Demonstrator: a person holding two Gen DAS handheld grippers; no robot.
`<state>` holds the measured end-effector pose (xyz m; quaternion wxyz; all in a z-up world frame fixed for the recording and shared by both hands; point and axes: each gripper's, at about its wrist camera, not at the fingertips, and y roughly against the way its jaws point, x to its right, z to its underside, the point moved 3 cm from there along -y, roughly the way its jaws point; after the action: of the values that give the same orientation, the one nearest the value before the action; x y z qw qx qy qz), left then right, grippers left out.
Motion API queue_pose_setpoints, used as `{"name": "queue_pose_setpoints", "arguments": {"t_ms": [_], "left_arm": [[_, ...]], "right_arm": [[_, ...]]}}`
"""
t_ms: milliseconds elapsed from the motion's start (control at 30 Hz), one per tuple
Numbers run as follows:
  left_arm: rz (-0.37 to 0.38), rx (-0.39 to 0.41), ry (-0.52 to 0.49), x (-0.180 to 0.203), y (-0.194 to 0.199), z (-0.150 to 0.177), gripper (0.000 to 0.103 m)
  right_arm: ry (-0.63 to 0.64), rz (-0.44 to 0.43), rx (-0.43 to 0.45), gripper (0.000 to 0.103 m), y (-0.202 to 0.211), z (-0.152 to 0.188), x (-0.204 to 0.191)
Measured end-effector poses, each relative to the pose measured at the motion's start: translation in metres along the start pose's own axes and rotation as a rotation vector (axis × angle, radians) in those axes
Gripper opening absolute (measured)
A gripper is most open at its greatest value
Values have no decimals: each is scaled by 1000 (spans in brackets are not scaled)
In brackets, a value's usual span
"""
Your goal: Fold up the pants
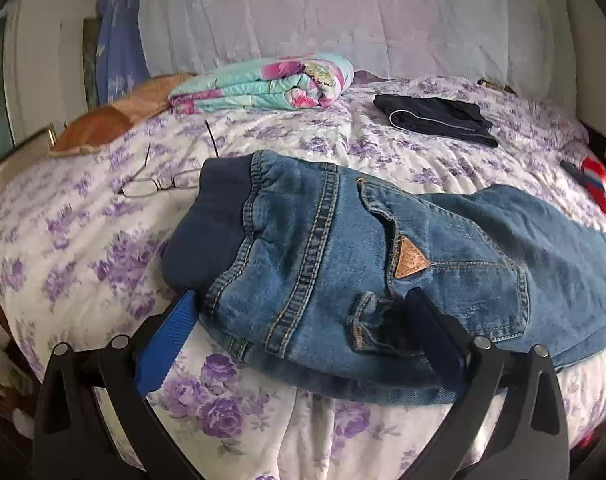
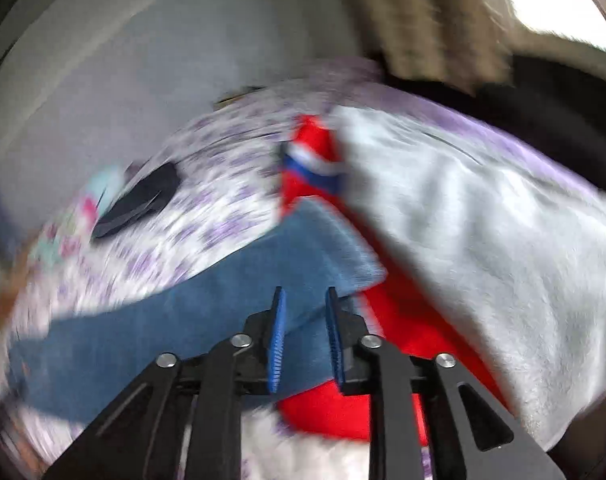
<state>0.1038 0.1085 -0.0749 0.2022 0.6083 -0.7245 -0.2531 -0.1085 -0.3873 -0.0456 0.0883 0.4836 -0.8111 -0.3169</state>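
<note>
Small blue denim pants [image 1: 343, 264] with a dark knit waistband lie on the floral bedspread [image 1: 83, 248], waist to the left, legs running right. My left gripper [image 1: 303, 300] is open wide, its fingers straddling the near waist edge; the blue left pad [image 1: 167, 340] rests on the bedspread beside the waistband. In the blurred right wrist view the pants leg [image 2: 223, 312] stretches left to right under my right gripper [image 2: 305, 300], whose jaws stand slightly apart above the hem. I cannot tell whether they touch the cloth.
Eyeglasses [image 1: 159, 184] lie left of the waistband. A folded floral blanket [image 1: 263, 84] and a folded dark garment [image 1: 435, 120] lie farther back. A red garment [image 2: 335, 408] and a white towel [image 2: 483, 240] lie beside the pants' hem. The bed edge runs near me.
</note>
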Motion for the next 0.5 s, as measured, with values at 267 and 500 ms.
{"name": "queue_pose_setpoints", "arguments": {"t_ms": [267,500], "left_arm": [[14,-27,27,-2,-4,1,99],[5,-15,14,-3,-5,0,99]], "right_arm": [[-235,-346,-247,34,-53,36,-31],[-351,-379,-182,4,-56,31,-18]]}}
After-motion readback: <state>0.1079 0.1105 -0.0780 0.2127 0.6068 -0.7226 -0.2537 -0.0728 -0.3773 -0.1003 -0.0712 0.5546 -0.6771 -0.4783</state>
